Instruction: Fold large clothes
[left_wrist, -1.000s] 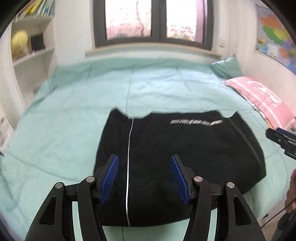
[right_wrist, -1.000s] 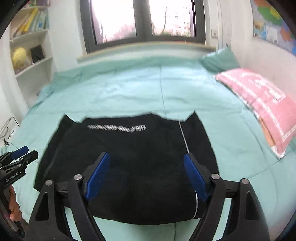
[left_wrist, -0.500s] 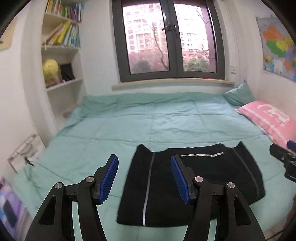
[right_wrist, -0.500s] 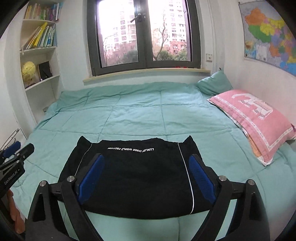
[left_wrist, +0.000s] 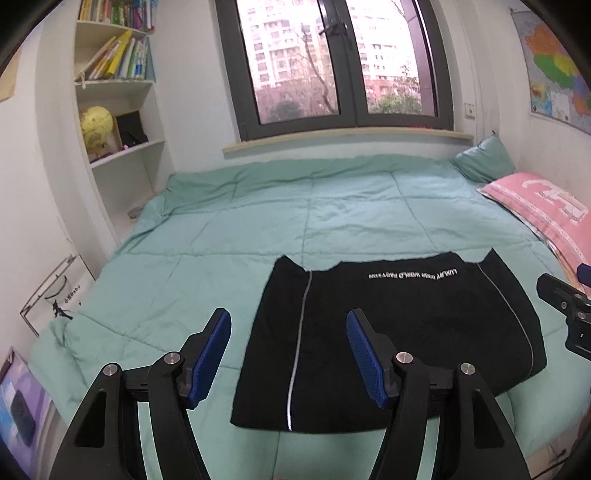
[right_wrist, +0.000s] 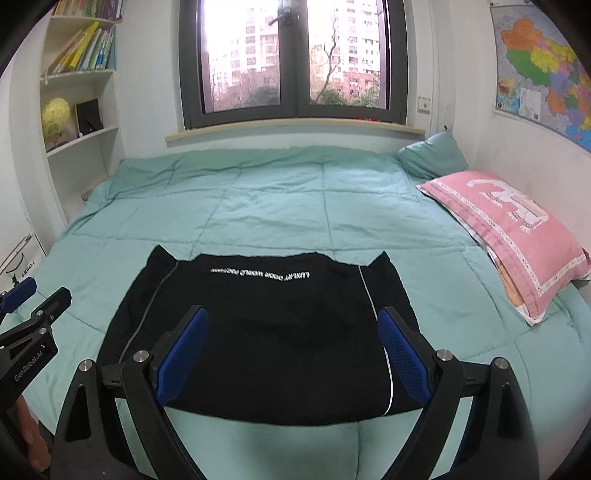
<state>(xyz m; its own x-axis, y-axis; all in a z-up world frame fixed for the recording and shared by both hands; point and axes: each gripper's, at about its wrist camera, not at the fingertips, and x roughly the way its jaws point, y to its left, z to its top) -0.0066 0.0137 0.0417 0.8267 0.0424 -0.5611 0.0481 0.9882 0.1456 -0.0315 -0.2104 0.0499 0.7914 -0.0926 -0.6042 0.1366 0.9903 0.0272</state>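
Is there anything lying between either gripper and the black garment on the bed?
Nothing visible does. The left gripper and right gripper are both open and held above the near edge of the folded black garment, with only bare green quilt around it.

The black garment (left_wrist: 391, 332) lies flat and folded on the green bed cover, near the front edge. It has thin white stripes down both sides and small white letters near its far edge.
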